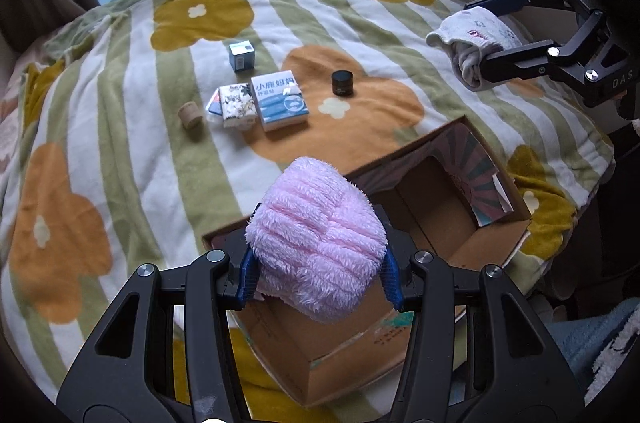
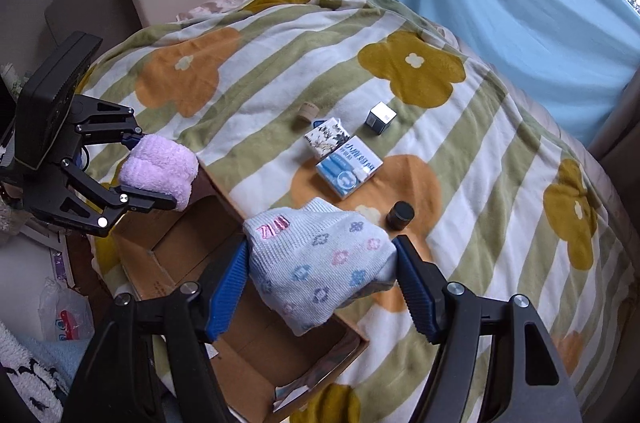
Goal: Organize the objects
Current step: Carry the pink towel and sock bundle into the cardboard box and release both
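My left gripper (image 1: pixel 320 279) is shut on a fluffy pink sock bundle (image 1: pixel 320 235) and holds it above the near edge of the open cardboard box (image 1: pixel 440 219). It also shows in the right wrist view (image 2: pixel 154 169), with the pink bundle (image 2: pixel 160 167) over the box's far-left corner. My right gripper (image 2: pixel 320 283) is shut on a white patterned sock bundle (image 2: pixel 316 263) above the box's (image 2: pixel 180 263) right wall. In the left wrist view this gripper (image 1: pixel 492 31) holds the white bundle (image 1: pixel 472 39) high at the right, beyond the box.
On the flowered blanket (image 1: pixel 120 103) lie a blue-white carton (image 1: pixel 280 103), a patterned tissue pack (image 1: pixel 236 103), a small grey cube box (image 1: pixel 242 55), a black jar (image 1: pixel 342 83) and a tan roll (image 1: pixel 190 115). A plastic bag (image 2: pixel 66 315) lies left of the box.
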A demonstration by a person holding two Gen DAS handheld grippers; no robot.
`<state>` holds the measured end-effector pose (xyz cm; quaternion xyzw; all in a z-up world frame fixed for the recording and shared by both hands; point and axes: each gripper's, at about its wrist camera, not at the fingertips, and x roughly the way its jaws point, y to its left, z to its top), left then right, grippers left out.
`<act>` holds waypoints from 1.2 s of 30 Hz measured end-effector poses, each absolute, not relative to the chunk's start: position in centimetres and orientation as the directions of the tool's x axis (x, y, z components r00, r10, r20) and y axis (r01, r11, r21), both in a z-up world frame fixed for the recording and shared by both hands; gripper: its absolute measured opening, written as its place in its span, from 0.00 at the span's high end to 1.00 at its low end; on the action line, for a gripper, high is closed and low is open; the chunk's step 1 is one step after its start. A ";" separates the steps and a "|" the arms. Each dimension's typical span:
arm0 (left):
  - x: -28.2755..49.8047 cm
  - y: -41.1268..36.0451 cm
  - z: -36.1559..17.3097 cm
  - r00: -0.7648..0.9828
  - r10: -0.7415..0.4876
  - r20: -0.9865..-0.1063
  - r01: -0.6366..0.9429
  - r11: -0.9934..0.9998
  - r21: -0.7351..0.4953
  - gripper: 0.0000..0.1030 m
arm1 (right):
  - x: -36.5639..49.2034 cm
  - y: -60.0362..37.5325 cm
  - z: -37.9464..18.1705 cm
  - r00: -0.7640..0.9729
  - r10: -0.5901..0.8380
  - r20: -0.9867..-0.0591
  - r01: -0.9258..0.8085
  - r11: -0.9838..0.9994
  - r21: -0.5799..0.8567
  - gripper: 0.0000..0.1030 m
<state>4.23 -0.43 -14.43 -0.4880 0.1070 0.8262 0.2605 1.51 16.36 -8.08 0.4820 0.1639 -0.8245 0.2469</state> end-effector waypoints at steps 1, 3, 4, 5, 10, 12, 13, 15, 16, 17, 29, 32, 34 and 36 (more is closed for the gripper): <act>4.8 -0.4 -14.8 -0.385 0.320 -0.866 -0.530 -0.845 -0.076 0.56 | 2.2 16.2 -8.5 -0.408 -0.247 -0.879 0.569 -0.822 -0.033 0.35; 5.8 -0.3 -15.7 -0.378 0.309 -0.873 -0.520 -0.851 -0.076 0.56 | 3.5 15.8 -9.5 -0.394 -0.239 -0.888 0.579 -0.814 -0.038 0.35; 6.2 -0.2 -16.3 -0.372 0.305 -0.877 -0.516 -0.853 -0.078 0.56 | 4.1 15.5 -10.1 -0.387 -0.231 -0.893 0.585 -0.810 -0.044 0.35; 6.6 -0.1 -16.8 -0.366 0.304 -0.880 -0.511 -0.855 -0.083 0.56 | 4.8 15.3 -10.8 -0.384 -0.223 -0.896 0.588 -0.808 -0.051 0.35; 7.8 0.5 -19.7 -0.342 0.284 -0.896 -0.474 -0.875 -0.097 0.56 | 7.0 14.7 -14.1 -0.335 -0.230 -0.914 0.574 -0.819 -0.004 0.35; 8.2 0.7 -20.9 -0.338 0.276 -0.900 -0.453 -0.886 -0.101 0.56 | 7.5 14.4 -15.4 -0.327 -0.228 -0.917 0.555 -0.832 0.008 0.35; 8.2 0.8 -21.3 -0.335 0.273 -0.902 -0.444 -0.890 -0.104 0.56 | 7.7 14.3 -16.0 -0.320 -0.229 -0.919 0.547 -0.837 0.018 0.35; 8.4 0.9 -22.0 -0.331 0.270 -0.904 -0.428 -0.897 -0.111 0.56 | 7.9 14.0 -17.1 -0.312 -0.226 -0.923 0.523 -0.852 0.032 0.35; 8.4 1.0 -22.3 -0.328 0.266 -0.906 -0.424 -0.899 -0.110 0.56 | 7.9 13.9 -17.5 -0.302 -0.228 -0.926 0.510 -0.859 0.045 0.35; 8.5 1.0 -22.5 -0.326 0.264 -0.908 -0.424 -0.899 -0.110 0.56 | 8.0 13.8 -17.9 -0.295 -0.232 -0.927 0.500 -0.864 0.057 0.35; 8.2 1.5 -22.4 -0.322 0.246 -0.915 -0.449 -0.890 -0.081 0.56 | 8.2 13.8 -18.6 -0.308 -0.235 -0.922 0.458 -0.886 0.073 0.35; 8.0 1.6 -22.1 -0.328 0.236 -0.915 -0.457 -0.887 -0.065 0.56 | 8.0 14.0 -18.5 -0.313 -0.233 -0.921 0.438 -0.895 0.078 0.34; 7.9 1.7 -22.1 -0.329 0.238 -0.914 -0.460 -0.886 -0.065 0.55 | 7.8 14.1 -18.5 -0.318 -0.225 -0.921 0.424 -0.903 0.075 0.34; 7.8 1.7 -22.0 -0.326 0.234 -0.916 -0.451 -0.890 -0.067 0.33 | 7.6 14.3 -18.6 -0.318 -0.226 -0.921 0.406 -0.910 0.083 0.32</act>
